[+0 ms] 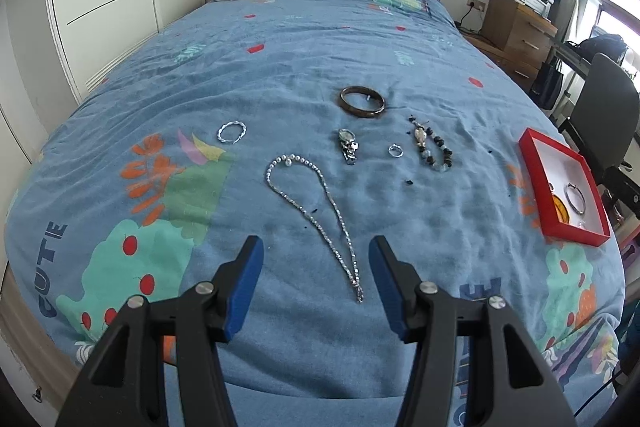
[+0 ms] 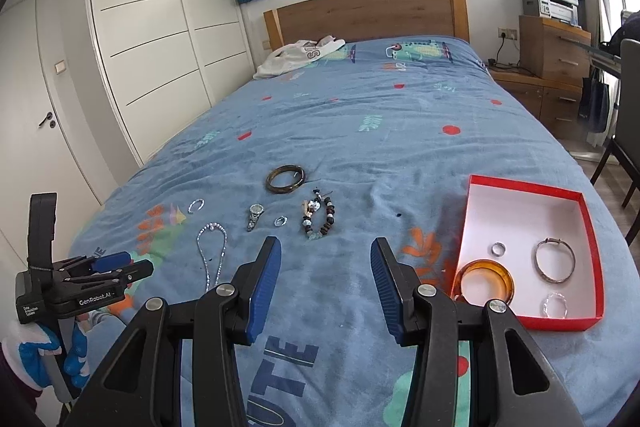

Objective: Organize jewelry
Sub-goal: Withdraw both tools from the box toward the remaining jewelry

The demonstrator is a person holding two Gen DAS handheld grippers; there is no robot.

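Note:
Jewelry lies on the blue bedspread: a silver bead necklace (image 1: 316, 211) (image 2: 212, 251), a brown bangle (image 1: 362, 101) (image 2: 285, 178), a watch (image 1: 348, 145) (image 2: 255, 215), a small ring (image 1: 395, 150) (image 2: 281, 221), a beaded bracelet (image 1: 434, 147) (image 2: 319, 217) and a twisted silver ring (image 1: 231, 131) (image 2: 196, 205). A red box (image 1: 538, 183) (image 2: 592, 239) at the right holds an amber bangle (image 2: 486, 281), a silver bangle (image 2: 555, 261) and rings. My left gripper (image 1: 316, 251) (image 2: 136, 263) is open over the necklace's near end. My right gripper (image 2: 325, 253) is open and empty above the bedspread.
A white garment (image 2: 300, 57) lies near the wooden headboard (image 2: 368, 13). White wardrobe doors (image 2: 152, 39) stand to the left. A wooden dresser (image 2: 554, 51) with a printer and a dark chair (image 1: 608, 115) stand to the right of the bed.

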